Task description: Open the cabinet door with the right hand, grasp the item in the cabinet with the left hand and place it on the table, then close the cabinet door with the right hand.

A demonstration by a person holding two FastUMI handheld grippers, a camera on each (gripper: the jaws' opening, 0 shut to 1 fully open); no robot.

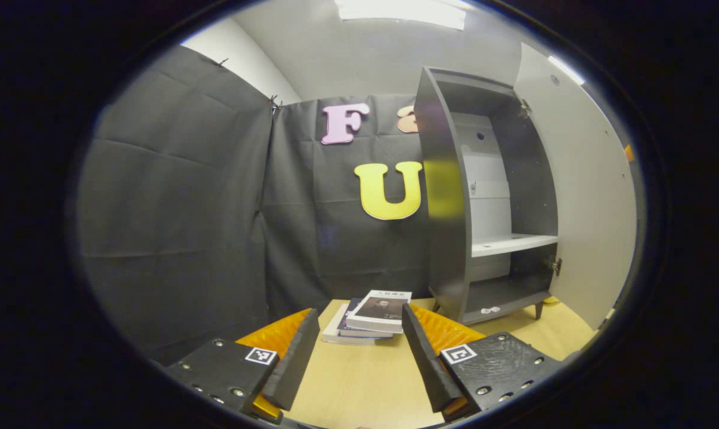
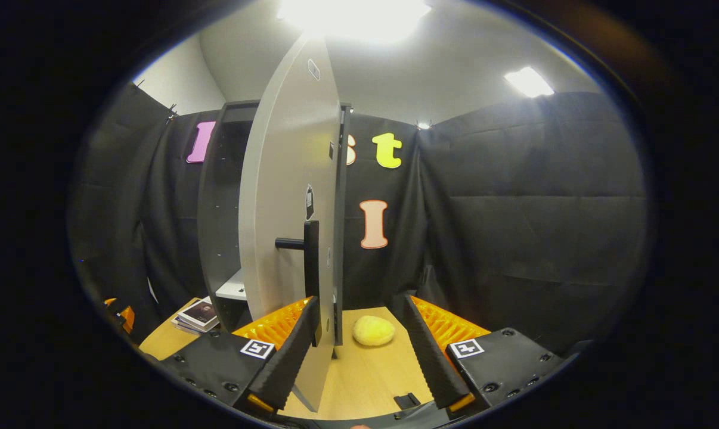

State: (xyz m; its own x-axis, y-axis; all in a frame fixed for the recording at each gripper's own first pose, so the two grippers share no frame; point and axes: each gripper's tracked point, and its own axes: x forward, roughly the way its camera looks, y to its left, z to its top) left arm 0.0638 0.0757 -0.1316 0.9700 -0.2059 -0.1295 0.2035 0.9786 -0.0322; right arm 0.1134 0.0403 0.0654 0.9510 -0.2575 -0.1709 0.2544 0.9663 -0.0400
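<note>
The grey cabinet (image 1: 449, 196) stands on the table with its pale door (image 1: 586, 196) swung wide to the right. Its white shelf (image 1: 511, 244) and its floor look bare. A stack of books (image 1: 374, 316) lies on the table just beyond my left gripper (image 1: 359, 314), which is open and holds nothing. In the right gripper view the door (image 2: 288, 196) is seen nearly edge-on. Its black handle (image 2: 309, 256) sits just above the left finger (image 2: 291, 357) of my right gripper (image 2: 358, 304), which is open, with the door's lower edge running between the fingers.
A yellow rounded lump (image 2: 374, 330) rests on the wooden table (image 2: 365, 375) beyond the right gripper, behind the door. The books (image 2: 197, 314) lie left of the cabinet. Black cloth walls close in the booth on all sides.
</note>
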